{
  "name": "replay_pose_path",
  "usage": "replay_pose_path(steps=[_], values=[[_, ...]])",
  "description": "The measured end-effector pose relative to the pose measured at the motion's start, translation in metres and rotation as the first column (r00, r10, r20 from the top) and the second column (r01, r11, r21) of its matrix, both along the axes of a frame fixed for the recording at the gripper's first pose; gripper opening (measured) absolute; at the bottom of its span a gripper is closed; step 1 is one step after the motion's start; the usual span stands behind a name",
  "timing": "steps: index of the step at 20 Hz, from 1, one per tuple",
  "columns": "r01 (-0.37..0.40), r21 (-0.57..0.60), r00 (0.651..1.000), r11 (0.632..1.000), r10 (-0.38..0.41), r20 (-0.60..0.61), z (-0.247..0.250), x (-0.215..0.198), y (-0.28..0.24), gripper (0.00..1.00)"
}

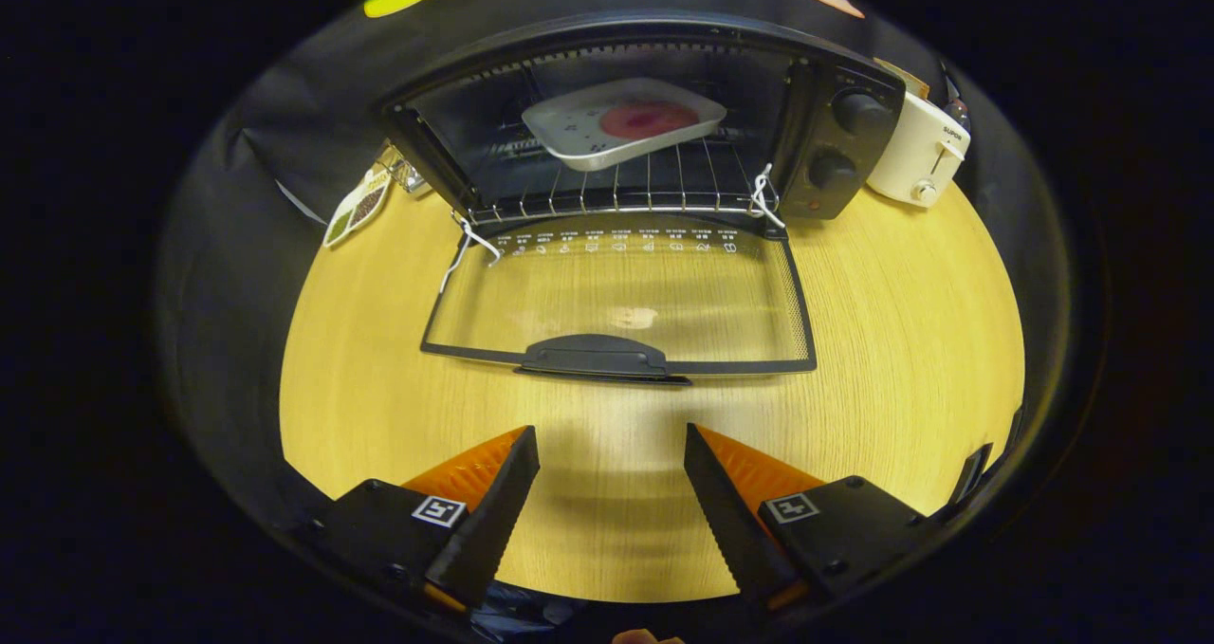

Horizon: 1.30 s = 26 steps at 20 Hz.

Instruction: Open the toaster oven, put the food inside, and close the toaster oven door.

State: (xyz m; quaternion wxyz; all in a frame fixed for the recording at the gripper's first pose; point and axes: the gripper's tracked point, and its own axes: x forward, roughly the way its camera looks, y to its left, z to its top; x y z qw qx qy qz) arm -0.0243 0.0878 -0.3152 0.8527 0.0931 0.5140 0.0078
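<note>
Gripper [612, 435]: fingers spread wide, nothing between them, bare wooden table [901, 322] under the tips.
Toaster oven [645, 122]: beyond the fingers, at the back of the table; door [621, 293] dropped flat toward the gripper, handle [593, 355] just ahead of the tips.
Food [649, 119]: red round patch on a white tray [621, 122] resting on the wire rack [616, 189] inside; kind of food cannot be made out.
Dials [858, 111]: two, dark, markings unreadable.
White toaster [920, 151]: beside the oven, partly hidden behind it.
Packet [358, 206]: on the oven's other side, contents unclear.
Cords [469, 246]: white, at both door hinges.
</note>
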Motion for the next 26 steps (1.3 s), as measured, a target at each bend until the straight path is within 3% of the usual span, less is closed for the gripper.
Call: replay_pose_path(steps=[5, 12, 18, 26], values=[[0.048, -0.074, 0.997, 0.996, -0.053, -0.06, -0.028, 0.006, -0.001, 0.99], [0.16, -0.041, 0.986, 0.986, -0.162, -0.042, -0.029, 0.034, -0.001, 0.99], [0.109, -0.097, 0.994, 0.989, -0.11, -0.009, -0.019, 0.032, -0.002, 0.99], [0.085, -0.095, 0.988, 0.992, -0.071, 0.139, 0.029, 0.025, -0.005, 0.99]])
